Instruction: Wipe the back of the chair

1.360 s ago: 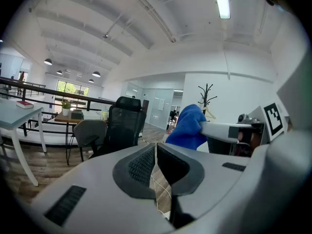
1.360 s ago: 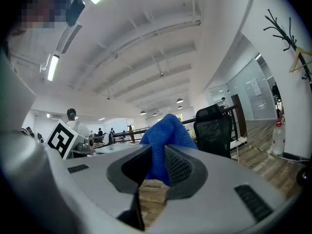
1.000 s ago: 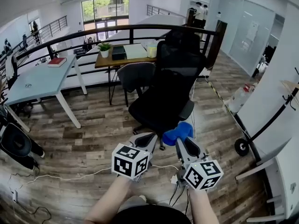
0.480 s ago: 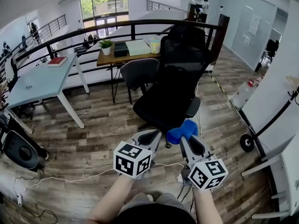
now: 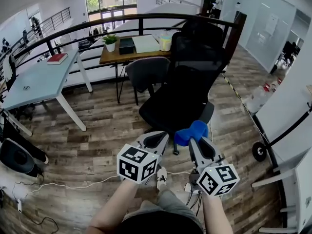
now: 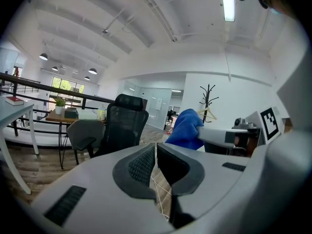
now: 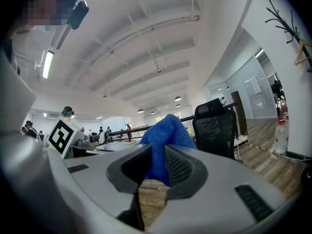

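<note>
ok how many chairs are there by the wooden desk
2: the black mesh chair in front, and a grey chair behind it at the wooden desk. More may be hidden.

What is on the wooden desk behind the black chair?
A potted plant, black box, pale flat sheet, yellowish cup; the black chair hides the desk's right end.

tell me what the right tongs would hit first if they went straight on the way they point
Probably the black office chair: the right tongs, shut on the blue cloth, point toward it. The right gripper view shows it slightly right of the line, so a miss is possible.
</note>
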Demonstrator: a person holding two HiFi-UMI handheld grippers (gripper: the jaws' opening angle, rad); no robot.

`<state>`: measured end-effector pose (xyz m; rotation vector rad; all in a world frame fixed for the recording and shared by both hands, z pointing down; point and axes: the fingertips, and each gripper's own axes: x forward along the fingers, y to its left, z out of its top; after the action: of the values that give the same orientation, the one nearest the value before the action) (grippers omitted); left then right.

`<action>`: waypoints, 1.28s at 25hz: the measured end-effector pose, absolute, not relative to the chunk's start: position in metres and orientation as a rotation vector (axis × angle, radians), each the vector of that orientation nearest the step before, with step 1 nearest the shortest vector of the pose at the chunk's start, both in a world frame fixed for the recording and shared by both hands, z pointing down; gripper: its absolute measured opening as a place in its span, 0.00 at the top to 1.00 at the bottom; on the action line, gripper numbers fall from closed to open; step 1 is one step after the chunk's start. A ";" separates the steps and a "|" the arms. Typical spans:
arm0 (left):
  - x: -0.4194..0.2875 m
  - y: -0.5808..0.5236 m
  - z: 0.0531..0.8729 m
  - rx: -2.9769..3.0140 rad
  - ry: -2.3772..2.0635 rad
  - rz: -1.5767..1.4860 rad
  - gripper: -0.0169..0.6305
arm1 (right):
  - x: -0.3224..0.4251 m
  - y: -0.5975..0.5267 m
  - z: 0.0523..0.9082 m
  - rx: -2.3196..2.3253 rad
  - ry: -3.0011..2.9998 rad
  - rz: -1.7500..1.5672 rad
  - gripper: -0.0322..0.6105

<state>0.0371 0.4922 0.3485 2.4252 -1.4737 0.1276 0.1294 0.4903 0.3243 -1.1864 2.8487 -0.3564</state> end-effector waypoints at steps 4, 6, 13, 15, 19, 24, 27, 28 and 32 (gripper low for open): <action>0.025 0.439 0.352 2.420 -1.480 0.137 0.93 | 0.120 0.435 0.332 -1.187 2.868 -0.358 0.81; 0.019 0.410 0.350 2.420 -1.486 0.142 0.93 | 0.112 0.403 0.334 -1.176 2.872 -0.367 0.81; -0.006 0.307 0.341 2.381 -1.540 0.150 0.93 | 0.091 0.296 0.326 -1.109 2.873 -0.383 0.81; -0.009 0.279 0.339 2.376 -1.545 0.142 0.93 | 0.085 0.270 0.323 -1.088 2.873 -0.381 0.81; -0.007 0.239 0.336 2.367 -1.550 0.104 0.93 | 0.084 0.230 0.321 -1.077 2.871 -0.384 0.81; -0.003 0.203 0.343 2.347 -1.526 0.098 0.93 | 0.087 0.196 0.324 -1.096 2.876 -0.393 0.81; -0.001 0.186 0.349 2.348 -1.501 0.101 0.93 | 0.090 0.180 0.328 -1.123 2.866 -0.404 0.81; -0.002 0.180 0.350 2.347 -1.498 0.100 0.93 | 0.091 0.175 0.329 -1.133 2.861 -0.409 0.81; -0.005 0.149 0.356 2.346 -1.468 0.097 0.93 | 0.094 0.147 0.333 -1.186 2.840 -0.415 0.81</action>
<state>-0.0054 0.1494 0.3565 2.3457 -1.4683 0.0973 0.0937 0.1473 0.3329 -1.1863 2.8396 -0.4146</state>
